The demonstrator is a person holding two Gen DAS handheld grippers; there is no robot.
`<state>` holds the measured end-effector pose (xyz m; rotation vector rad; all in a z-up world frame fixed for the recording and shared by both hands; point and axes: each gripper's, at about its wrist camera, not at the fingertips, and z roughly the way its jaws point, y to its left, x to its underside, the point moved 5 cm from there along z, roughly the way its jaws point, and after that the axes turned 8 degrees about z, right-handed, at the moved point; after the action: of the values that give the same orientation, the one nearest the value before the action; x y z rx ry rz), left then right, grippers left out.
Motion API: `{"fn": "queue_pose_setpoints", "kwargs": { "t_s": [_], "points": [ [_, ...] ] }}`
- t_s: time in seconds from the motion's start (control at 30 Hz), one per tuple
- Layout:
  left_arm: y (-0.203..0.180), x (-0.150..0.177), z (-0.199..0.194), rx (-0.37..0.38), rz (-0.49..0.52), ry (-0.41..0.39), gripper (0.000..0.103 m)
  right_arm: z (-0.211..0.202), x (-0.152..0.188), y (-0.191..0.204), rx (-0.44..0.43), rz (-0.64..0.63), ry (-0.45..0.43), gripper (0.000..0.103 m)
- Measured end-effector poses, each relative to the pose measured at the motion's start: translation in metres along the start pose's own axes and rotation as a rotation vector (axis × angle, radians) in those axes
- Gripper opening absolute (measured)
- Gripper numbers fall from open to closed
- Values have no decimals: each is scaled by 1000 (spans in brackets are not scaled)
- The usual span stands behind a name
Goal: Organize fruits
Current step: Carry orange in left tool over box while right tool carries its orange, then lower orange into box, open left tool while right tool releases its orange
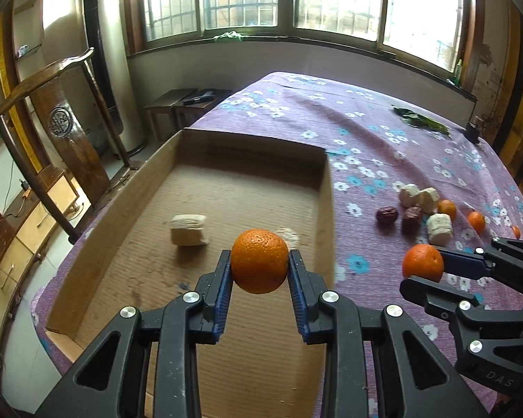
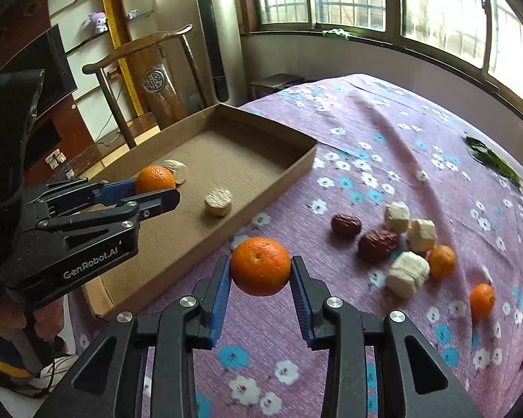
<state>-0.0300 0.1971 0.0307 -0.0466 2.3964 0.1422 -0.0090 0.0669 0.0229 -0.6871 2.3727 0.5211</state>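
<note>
**Two Oranges, Two Grips**

While the left gripper (image 1: 259, 267) clamps one orange (image 1: 259, 261) above the cardboard tray (image 1: 322, 209), the right gripper (image 2: 260, 267) pinches another orange (image 2: 260, 266) over the purple floral cloth (image 2: 383, 132) (loose fruit lies at frame right).

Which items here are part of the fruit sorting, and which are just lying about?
Job:
left gripper and right gripper, each clamping a mandarin
cardboard box
loose mandarins on the tablecloth
red dates
pale chunks

Lying about:
green leaves
wooden chair
plush toy
</note>
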Motion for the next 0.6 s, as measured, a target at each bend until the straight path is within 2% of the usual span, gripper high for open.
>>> {"fn": "queue_pose_setpoints", "kwargs": {
  "t_s": [0.37,0.6],
  "points": [
    [42,8,15,-44,-52,44,30,27,-19,34,-54,-70,31,37],
    [60,16,26,-31,-92,87,30,51,-23,55,-82,-116,68,38]
  ]
}}
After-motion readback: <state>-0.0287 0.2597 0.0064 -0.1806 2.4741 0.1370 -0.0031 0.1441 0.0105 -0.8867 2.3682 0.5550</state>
